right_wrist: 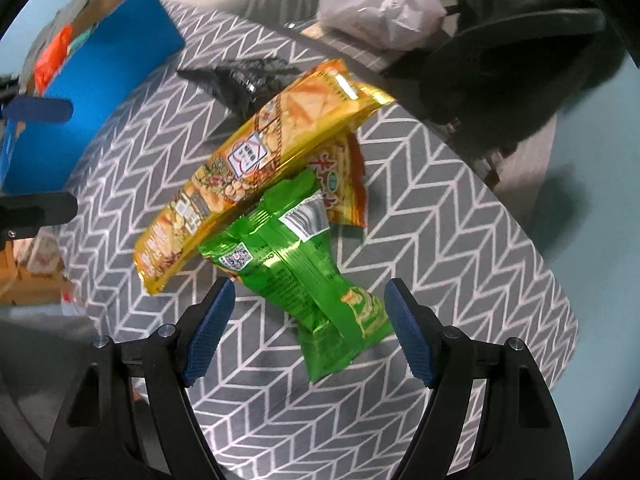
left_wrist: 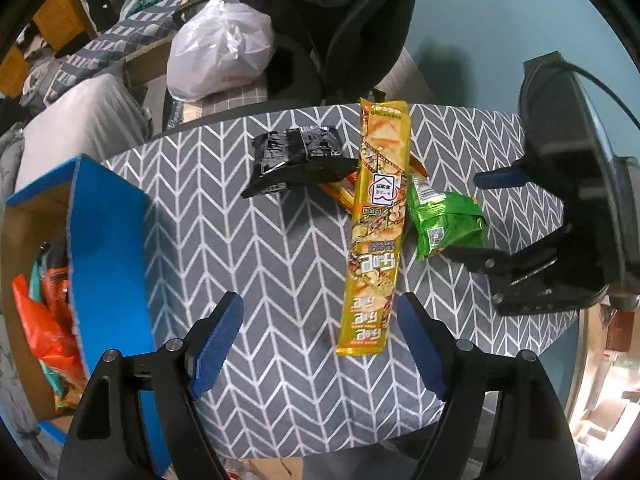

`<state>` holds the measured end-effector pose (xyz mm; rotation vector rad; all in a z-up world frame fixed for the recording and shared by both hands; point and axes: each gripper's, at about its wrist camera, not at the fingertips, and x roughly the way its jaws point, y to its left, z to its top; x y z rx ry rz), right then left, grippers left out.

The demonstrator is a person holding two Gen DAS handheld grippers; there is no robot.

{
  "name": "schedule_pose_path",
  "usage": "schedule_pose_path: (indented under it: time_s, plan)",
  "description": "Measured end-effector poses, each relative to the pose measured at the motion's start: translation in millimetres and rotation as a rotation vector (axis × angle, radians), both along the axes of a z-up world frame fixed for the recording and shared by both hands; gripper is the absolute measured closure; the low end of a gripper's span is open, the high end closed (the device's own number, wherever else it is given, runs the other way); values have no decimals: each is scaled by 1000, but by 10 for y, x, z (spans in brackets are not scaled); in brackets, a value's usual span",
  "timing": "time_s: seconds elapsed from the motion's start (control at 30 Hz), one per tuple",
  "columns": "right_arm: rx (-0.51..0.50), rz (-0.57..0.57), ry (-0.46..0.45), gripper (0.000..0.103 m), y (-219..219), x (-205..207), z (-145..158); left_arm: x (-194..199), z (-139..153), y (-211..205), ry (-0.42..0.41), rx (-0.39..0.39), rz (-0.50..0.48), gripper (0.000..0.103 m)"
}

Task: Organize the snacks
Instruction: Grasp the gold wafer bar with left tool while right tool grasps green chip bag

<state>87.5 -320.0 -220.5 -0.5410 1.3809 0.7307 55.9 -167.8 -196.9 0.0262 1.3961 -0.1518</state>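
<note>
Pick-up approach: our left gripper gapes over the yellow pack, right gripper spread, straddling the green bag. Next: lower, clamp, carry to box.

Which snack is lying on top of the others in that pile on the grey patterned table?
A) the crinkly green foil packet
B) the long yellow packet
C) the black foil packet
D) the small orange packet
B: the long yellow packet lies across the crinkly green foil packet and the small orange packet.
</note>
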Motion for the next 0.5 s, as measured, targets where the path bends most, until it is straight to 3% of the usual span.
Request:
schedule_pose_path:
  time_s: [0.17,0.3,0.37,0.43,0.5]
  plan:
    - [-40,67,0,26,46,-20,-183,46,-138,-31,25,-43,34,23]
    - [-18,69,32,28,11,-34,-284,85,-243,-35,49,-62,57,23]
    - [-17,42,39,52,-55,-24,-307,98,-274,-41,53,-70,59,23]
    - [4,-9,64,61,-162,17,-315,108,-295,-58,56,-78,55,23]
    - [27,-70,72,64,-303,39,-282,123,-321,-98,61,-79,43,23]
